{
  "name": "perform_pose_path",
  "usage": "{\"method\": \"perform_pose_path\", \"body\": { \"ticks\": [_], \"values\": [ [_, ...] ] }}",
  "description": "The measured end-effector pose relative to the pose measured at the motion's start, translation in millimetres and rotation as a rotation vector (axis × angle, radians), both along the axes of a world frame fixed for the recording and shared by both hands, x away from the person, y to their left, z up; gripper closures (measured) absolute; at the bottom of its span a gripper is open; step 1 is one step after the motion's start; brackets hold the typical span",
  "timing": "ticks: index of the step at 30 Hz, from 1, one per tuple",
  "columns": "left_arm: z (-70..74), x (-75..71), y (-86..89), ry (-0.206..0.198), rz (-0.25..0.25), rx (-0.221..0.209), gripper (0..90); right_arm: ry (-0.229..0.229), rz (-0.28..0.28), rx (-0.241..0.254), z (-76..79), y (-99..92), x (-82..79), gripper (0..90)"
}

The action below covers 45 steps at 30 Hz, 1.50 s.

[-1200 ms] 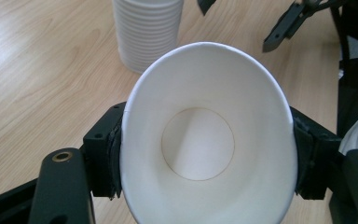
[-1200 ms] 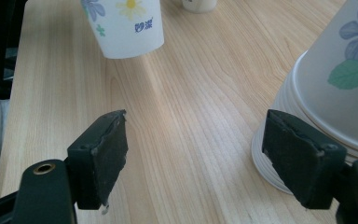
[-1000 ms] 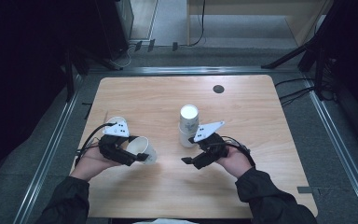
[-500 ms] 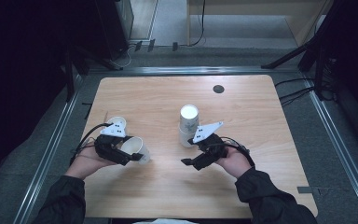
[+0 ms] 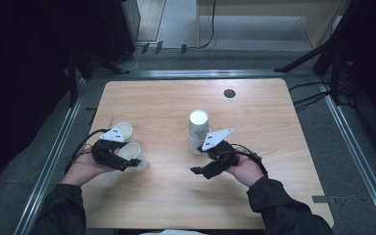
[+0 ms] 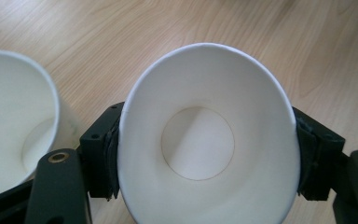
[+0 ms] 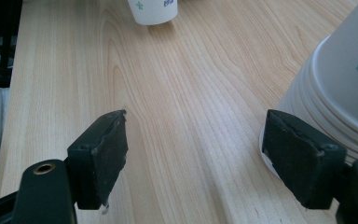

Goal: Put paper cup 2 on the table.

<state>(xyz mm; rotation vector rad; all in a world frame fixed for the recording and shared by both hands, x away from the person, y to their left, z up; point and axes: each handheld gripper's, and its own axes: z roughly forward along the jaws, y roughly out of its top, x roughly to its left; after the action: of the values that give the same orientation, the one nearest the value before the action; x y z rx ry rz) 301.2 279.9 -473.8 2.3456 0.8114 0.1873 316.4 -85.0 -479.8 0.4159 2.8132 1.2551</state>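
The work surface is a light wooden table [image 5: 176, 196] inside a metal-railed frame on grey floor, with dark surroundings on both sides.

Nearest the person, the left gripper [image 6: 205, 154] grasps a white paper cup [image 6: 205, 140]. The pads [image 6: 109, 154] press on opposite sides of the cup wall, and the rim is squeezed into an oval. The jaws have just been opening slightly, with the cup between them. The cup mouth faces the gripper camera, so its long axis runs along the jaws, away from the hand. In the high view this cup [image 5: 134, 154] lies tilted at the left gripper [image 5: 127, 160].

Just beside that gripper, on its outer side, a second paper cup [image 6: 14, 126] stands upright on the table, near the held cup; whether the two touch cannot be told.

The right gripper [image 7: 200, 158] is released, jaws spread over bare wood, nothing between them. A stack of inverted paper cups [image 7: 340, 93] stands just beside one pad; contact there cannot be told. In the high view the stack [image 5: 198, 129] rises just beyond the right gripper [image 5: 210, 166].

Judgement: the left hand is nearer the coming move, setting the held cup down. Open table lies between the two grippers; the table's left edge is near the left hand.
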Motion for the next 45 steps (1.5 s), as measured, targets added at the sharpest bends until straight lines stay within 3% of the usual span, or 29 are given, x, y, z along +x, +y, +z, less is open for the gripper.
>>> {"method": "perform_pose_path", "body": {
  "ticks": [6,13,24,38,45],
  "values": [
    [-0.3,1.0,8.4,0.002,0.033,0.003,25.2,0.000,-0.001,-0.001,-0.5,0.2,0.2,22.3],
    [-2.8,-0.8,17.3,0.009,0.067,0.050,24.5,-0.001,0.000,-0.003,-0.6,0.0,0.3,22.3],
    [-9.8,0.5,15.0,0.021,0.059,0.116,22.8,-0.007,0.002,-0.007,-1.3,0.4,0.8,22.3],
    [-9.5,-0.5,10.0,0.018,0.055,0.122,17.8,-0.006,0.004,-0.008,-1.2,0.5,0.5,22.3],
    [-3.4,-1.3,10.5,0.015,0.057,0.093,13.8,-0.004,0.003,-0.009,-1.0,0.3,0.5,22.3]
  ]
}}
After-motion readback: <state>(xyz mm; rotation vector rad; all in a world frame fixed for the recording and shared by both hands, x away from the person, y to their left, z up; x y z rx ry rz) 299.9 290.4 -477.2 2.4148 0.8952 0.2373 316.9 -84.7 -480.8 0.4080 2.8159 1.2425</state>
